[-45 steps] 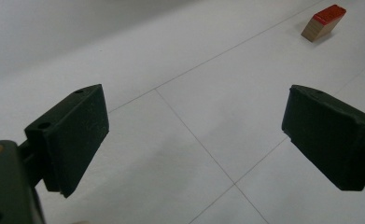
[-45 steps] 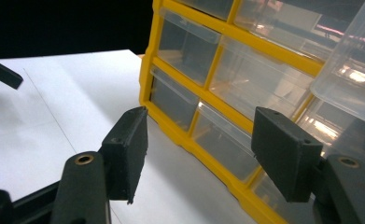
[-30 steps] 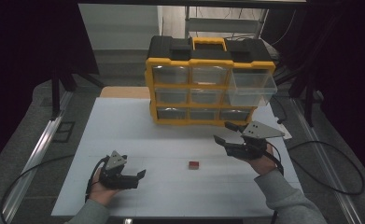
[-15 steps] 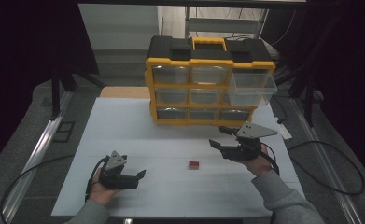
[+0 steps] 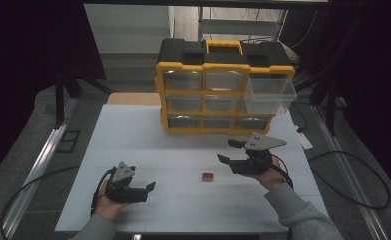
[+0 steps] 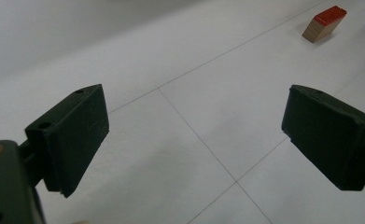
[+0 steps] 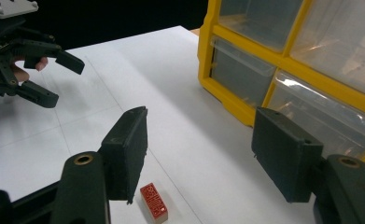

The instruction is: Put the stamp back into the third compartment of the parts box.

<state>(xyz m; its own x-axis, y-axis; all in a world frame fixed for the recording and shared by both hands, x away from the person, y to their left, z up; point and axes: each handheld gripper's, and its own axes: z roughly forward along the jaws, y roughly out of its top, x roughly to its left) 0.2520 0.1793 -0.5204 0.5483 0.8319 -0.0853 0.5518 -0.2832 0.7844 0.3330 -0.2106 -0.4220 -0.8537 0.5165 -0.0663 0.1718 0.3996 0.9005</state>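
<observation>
Nearest the person, the left gripper [image 5: 150, 189] lies low over the white table [image 5: 133, 135] in the left hand [image 5: 108, 202], jaws spread wide with only bare table between them. To its right, well apart, a small red-topped block [image 5: 207, 176] lies on the table, touched by nothing. Further right and a little farther back, the right gripper [image 5: 230, 152] sits in the right hand [image 5: 268, 175], raised off the surface and pointing left, jaws wide and empty; in the right gripper view the block [image 7: 154, 201] lies on the table below and ahead of its jaws. At the far edge stands a yellow-and-black drawer cabinet [image 5: 223, 90]. Its clear top-right drawer [image 5: 269, 92] is pulled out; the other drawers are pushed in. What the drawers hold cannot be made out.
</observation>
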